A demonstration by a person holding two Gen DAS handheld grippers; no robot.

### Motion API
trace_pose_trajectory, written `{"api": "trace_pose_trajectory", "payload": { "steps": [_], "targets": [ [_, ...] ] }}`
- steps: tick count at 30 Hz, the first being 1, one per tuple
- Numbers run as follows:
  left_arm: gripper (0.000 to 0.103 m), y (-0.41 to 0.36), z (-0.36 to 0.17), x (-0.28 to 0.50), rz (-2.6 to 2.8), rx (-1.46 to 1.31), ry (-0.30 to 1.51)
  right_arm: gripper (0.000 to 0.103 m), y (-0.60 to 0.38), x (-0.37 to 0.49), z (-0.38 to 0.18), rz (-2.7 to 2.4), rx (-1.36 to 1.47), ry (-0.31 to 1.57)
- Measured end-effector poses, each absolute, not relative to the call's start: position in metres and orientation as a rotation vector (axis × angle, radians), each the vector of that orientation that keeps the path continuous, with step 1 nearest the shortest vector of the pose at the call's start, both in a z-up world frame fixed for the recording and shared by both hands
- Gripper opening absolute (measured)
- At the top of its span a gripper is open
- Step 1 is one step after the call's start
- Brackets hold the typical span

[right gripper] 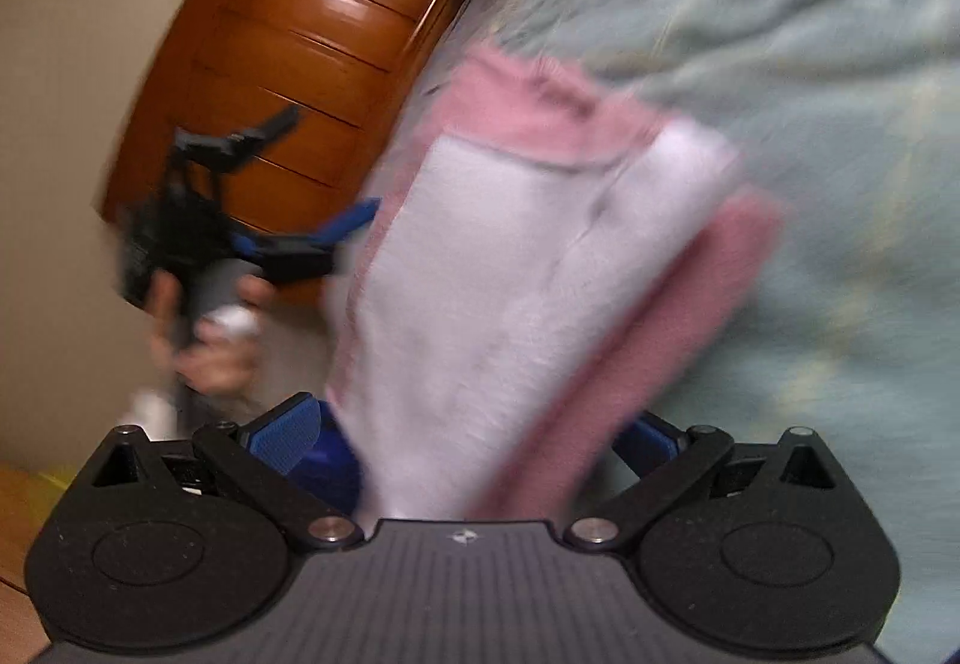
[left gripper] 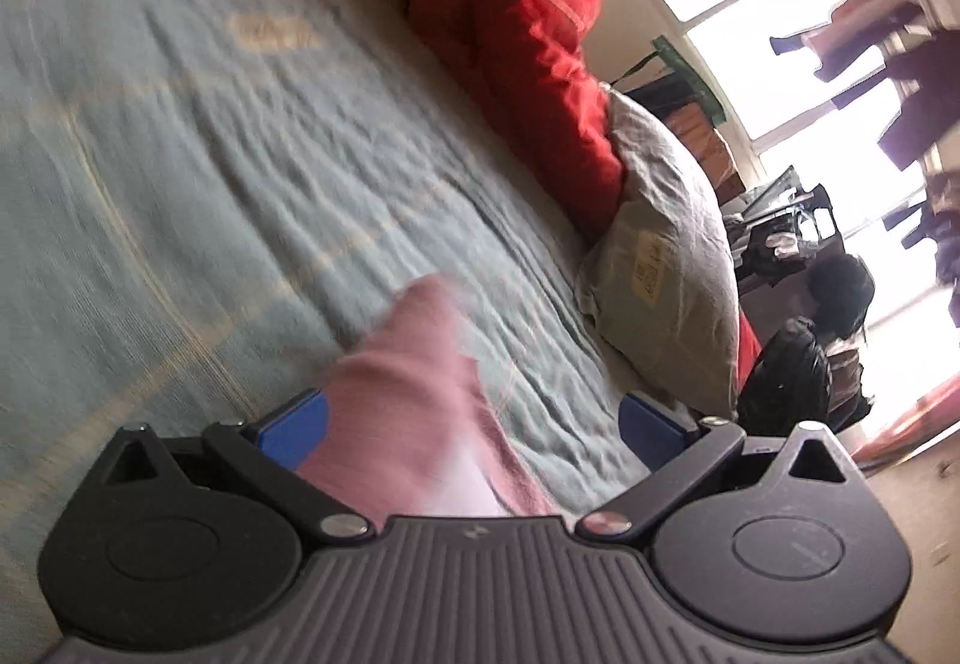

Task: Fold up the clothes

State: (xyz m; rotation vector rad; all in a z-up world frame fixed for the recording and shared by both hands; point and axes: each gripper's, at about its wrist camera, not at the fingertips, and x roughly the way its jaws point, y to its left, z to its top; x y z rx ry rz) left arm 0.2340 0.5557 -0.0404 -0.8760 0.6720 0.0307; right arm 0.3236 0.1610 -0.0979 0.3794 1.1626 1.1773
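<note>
Nearest the left wrist camera, the left gripper [left gripper: 474, 427] stands with its blue pads wide apart, released; a blurred fold of the pink garment [left gripper: 414, 394] runs up between them from the gripper body, touching the left pad but clear of the right one. The cloth shows a paler lining near the bottom. Beyond it stretches the bed [left gripper: 210, 154], covered in a rumpled light blue-green blanket with faint yellowish lines. Farther along the bed's right edge lies a grey pillow [left gripper: 666, 256], and behind that a red quilt [left gripper: 528, 34] is heaped up. Past the bed, bright windows [left gripper: 780, 64] wash out the room, with dark clothes hanging in front of them.

In the right wrist view, the right gripper [right gripper: 474, 439] is likewise spread open, with the same garment [right gripper: 510, 274] rising between its pads, white fleecy inside facing the camera and pink edges around it; whether the pads press it cannot be told. The garment hangs above the blanket. To the left, farther off, a hand [right gripper: 204, 340] holds the other gripper, its fingers apart, in front of a brown wooden headboard [right gripper: 336, 16].
</note>
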Motion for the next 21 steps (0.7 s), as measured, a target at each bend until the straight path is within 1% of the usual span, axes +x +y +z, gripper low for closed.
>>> {"api": "trace_pose_trajectory", "payload": {
  "steps": [2, 5, 7, 11, 14, 16, 19, 21],
  "targets": [
    [0.102, 0.548, -0.029, 0.229, 0.044, -0.793, 0.686, 0.103, 0.142, 0.316, -0.078, 1.116, 0.232, 1.015],
    [0.102, 0.532, -0.025, 0.231, 0.039, -0.697, 0.729, 0.103, 0.138, 0.306, -0.048, 1.134, 0.132, 0.832],
    [0.102, 0.522, -0.029, 0.234, 0.031, -0.651, 0.762, 0.103, 0.166, 0.295, -0.031, 1.199, 0.077, 0.726],
    [0.102, 0.502, -0.036, 0.242, 0.016, -0.558, 0.825, 0.103, 0.218, 0.263, -0.035, 1.304, -0.134, 0.563],
    [0.102, 0.486, -0.041, 0.247, 0.005, -0.488, 0.872, 0.103, 0.236, 0.259, -0.069, 1.255, -0.272, 0.563],
    [0.102, 0.484, -0.05, 0.243, -0.016, -0.46, 0.872, 0.103, 0.241, 0.259, -0.089, 1.226, -0.336, 0.569],
    [0.102, 0.485, -0.059, 0.23, -0.046, -0.438, 0.816, 0.103, 0.239, 0.264, -0.091, 1.25, -0.32, 0.567],
    [0.102, 0.482, -0.056, 0.228, -0.033, -0.415, 0.82, 0.103, 0.244, 0.265, -0.087, 1.253, -0.348, 0.583]
  ]
}}
